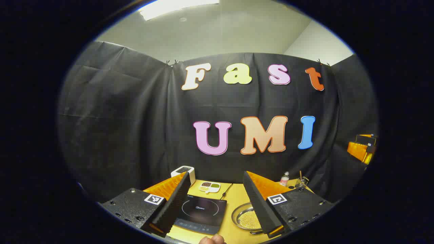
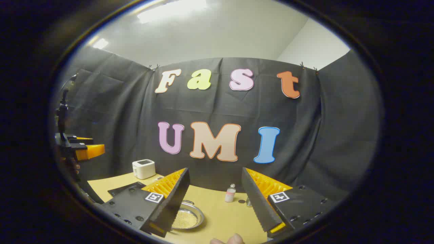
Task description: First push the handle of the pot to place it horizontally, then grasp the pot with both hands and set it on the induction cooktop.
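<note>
Left gripper (image 1: 215, 195): jaws wide apart, nothing held, raised above tabletop (image 1: 237, 198). Induction cooktop (image 1: 200, 210) lies betw. its fingers; pot (image 1: 247, 217), shallow metal, pale grains inside, sits on tabletop just right of cooktop, apart from it. Right gripper (image 2: 214, 195): jaws wide apart, empty; pot (image 2: 187, 218) below left finger. Small bottle (image 2: 230, 193) near back, white box (image 2: 143, 168) far left.

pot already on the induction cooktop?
No. In the left gripper view the pot sits on the table to the right of the induction cooktop, whose glass top is bare.
</note>
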Motion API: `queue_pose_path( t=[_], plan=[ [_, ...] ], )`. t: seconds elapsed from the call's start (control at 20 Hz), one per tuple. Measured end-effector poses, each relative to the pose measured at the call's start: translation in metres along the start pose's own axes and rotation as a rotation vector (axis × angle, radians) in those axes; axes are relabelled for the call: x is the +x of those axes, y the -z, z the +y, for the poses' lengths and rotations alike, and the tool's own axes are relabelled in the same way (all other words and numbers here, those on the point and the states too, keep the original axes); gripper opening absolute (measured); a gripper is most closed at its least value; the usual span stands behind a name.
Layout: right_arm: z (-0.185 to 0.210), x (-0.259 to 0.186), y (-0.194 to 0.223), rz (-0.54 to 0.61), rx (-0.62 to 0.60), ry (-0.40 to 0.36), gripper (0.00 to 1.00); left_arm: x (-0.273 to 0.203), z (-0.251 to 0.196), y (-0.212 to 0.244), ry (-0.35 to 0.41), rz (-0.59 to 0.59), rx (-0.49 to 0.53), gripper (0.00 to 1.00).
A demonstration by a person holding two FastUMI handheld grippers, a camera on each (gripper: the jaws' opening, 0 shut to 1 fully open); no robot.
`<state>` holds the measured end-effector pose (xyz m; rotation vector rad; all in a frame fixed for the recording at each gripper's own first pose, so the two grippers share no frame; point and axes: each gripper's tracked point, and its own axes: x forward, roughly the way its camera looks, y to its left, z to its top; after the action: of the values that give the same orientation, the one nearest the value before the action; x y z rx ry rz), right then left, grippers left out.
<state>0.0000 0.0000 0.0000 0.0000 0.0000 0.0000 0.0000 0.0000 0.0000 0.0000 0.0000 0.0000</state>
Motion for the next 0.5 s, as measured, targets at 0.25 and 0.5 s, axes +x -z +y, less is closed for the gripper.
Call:
queue_pose_path(
  t=[0.25,0.5],
  plan=[
    [-0.005,0.006,-0.005,-0.011,0.076,0.023,0.97,0.004,-0.014,-0.001,0.020,0.007,-0.001,0.92],
    [0.004,0.006,-0.005,0.020,0.124,0.085,0.97,0.022,-0.013,0.008,0.105,0.030,-0.020,0.92]
  ],
)
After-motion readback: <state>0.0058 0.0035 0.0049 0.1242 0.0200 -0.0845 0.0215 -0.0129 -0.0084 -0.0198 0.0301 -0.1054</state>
